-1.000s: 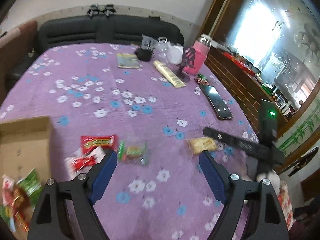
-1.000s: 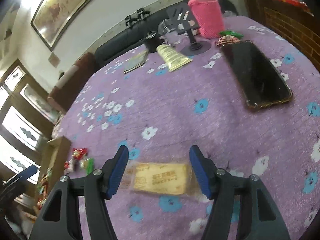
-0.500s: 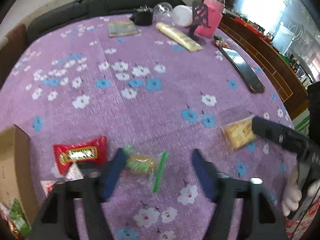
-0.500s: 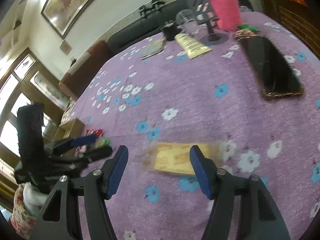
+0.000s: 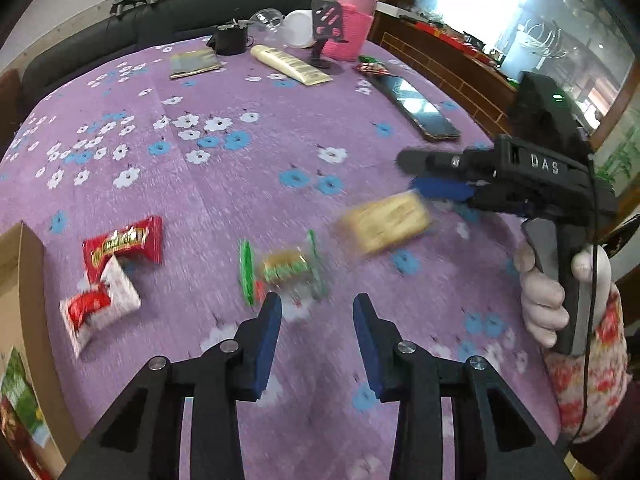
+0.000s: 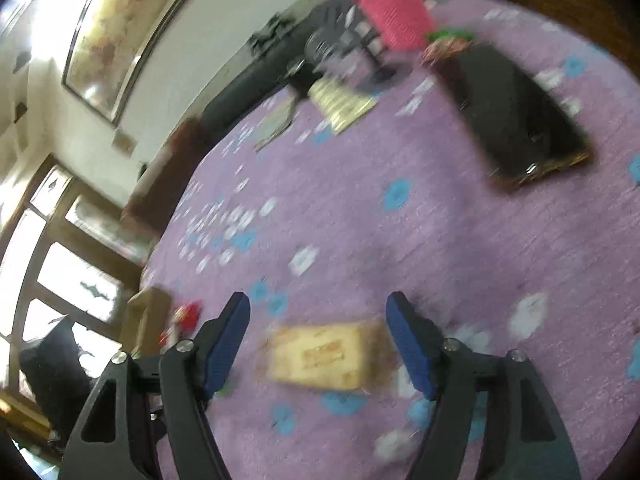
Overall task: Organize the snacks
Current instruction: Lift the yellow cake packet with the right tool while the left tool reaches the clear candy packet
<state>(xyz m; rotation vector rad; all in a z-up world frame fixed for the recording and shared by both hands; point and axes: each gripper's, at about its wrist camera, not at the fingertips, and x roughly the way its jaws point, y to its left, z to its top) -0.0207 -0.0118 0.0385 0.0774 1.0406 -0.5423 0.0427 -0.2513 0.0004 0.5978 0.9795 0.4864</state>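
A tan biscuit pack (image 6: 326, 356) lies on the purple flowered tablecloth (image 6: 400, 240) between the jaws of my open right gripper (image 6: 318, 312); it also shows in the left wrist view (image 5: 384, 220) just left of the right gripper (image 5: 436, 176). A clear green-edged snack pack (image 5: 286, 268) lies just ahead of my open, empty left gripper (image 5: 316, 312). A red snack pack (image 5: 124, 242) and a red-and-white pack (image 5: 98, 308) lie to the left. A cardboard box (image 5: 16, 320) holding snacks is at the left edge.
At the far side stand a pink-sleeved bottle (image 5: 354, 24), a black phone stand (image 5: 326, 36), a cream tube (image 5: 290, 66), a dark pouch (image 5: 194, 64) and a black cup (image 5: 232, 40). A phone (image 5: 414, 106) lies at the right. A dark sofa (image 5: 160, 20) runs behind.
My left gripper has moved up behind the green-edged pack, its jaws narrower than a second ago. My right gripper has swung and come down over the biscuit pack. Both views are motion-blurred.
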